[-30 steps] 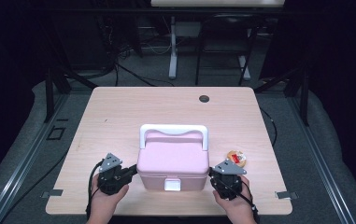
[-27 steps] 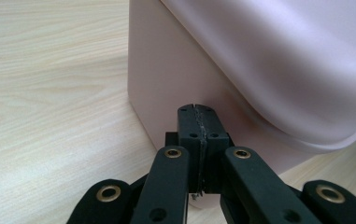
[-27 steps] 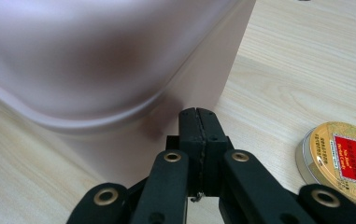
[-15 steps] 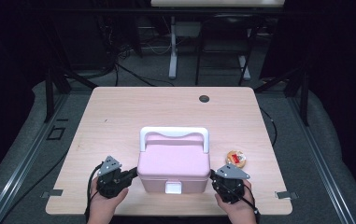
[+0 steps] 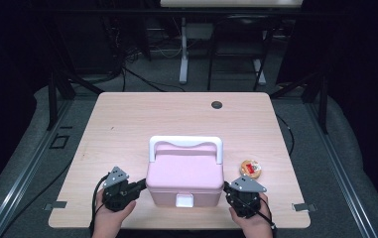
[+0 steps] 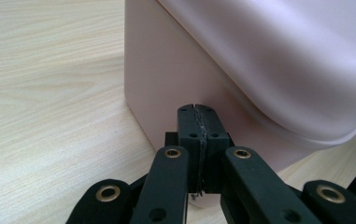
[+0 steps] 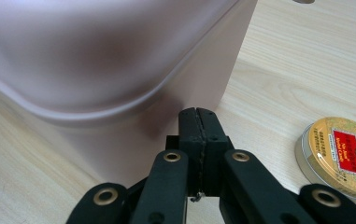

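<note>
A pale pink plastic box with rounded corners is found standing on the light wood-grain table, near the front edge and roughly midway between its two sides. A white bail handle is seen lying across the far part of the lid, and a small white latch is set in the middle of the front wall. The lid is closed; in the left gripper view its rounded, slightly overhanging rim is seen projecting past the smooth, plain wall below it. The surface is matte and unmarked where it can be inspected. The left gripper is held at the box's left side, with its black jaws pressed fully together and nothing pinched between them; its tips are directed at the wall just under the rim, but contact cannot be confirmed. The right gripper is held at the box's right side in mirrored fashion, its jaws likewise pressed together on nothing, its tips close against the pink wall near the corner. A round gold tin with a red label is noted lying flat on the table just right of the box, apart from it. A small dark round disc is observed near the far edge.
</note>
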Tool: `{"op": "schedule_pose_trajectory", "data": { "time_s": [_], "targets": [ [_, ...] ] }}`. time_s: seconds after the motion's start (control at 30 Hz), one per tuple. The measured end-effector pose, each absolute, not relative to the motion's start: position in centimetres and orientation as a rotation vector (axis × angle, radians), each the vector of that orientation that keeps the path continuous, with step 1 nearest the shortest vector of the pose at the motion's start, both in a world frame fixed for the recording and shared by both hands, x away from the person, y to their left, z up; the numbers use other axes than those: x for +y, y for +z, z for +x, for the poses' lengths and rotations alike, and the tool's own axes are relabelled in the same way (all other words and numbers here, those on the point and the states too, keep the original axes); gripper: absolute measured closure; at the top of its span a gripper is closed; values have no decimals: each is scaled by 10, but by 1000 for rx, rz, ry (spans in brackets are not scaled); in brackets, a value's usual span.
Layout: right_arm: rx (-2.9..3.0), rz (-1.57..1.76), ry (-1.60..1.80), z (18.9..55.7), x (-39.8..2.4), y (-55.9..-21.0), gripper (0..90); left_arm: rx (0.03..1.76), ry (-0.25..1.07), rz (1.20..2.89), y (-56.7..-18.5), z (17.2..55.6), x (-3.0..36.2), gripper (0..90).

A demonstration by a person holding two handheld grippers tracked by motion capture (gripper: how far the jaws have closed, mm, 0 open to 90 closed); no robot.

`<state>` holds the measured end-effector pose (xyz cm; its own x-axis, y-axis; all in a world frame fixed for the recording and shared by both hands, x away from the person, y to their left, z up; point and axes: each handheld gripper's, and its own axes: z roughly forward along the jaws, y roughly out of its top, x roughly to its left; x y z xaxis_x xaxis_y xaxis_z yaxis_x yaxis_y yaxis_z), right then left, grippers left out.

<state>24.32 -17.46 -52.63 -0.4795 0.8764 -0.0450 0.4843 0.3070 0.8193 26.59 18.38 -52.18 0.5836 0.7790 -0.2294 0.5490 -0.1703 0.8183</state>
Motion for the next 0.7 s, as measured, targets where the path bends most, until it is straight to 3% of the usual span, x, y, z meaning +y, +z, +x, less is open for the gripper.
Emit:
{"op": "schedule_pose_trajectory", "data": {
  "time_s": [0.23,0.7],
  "targets": [
    [2094,1186,1055,245,-177,-527,877,1080,280,1833,-523,267,186,885],
    [2088,1214,1105,251,-187,-525,725,1076,261,1841,-520,273,195,700]
  ]
}}
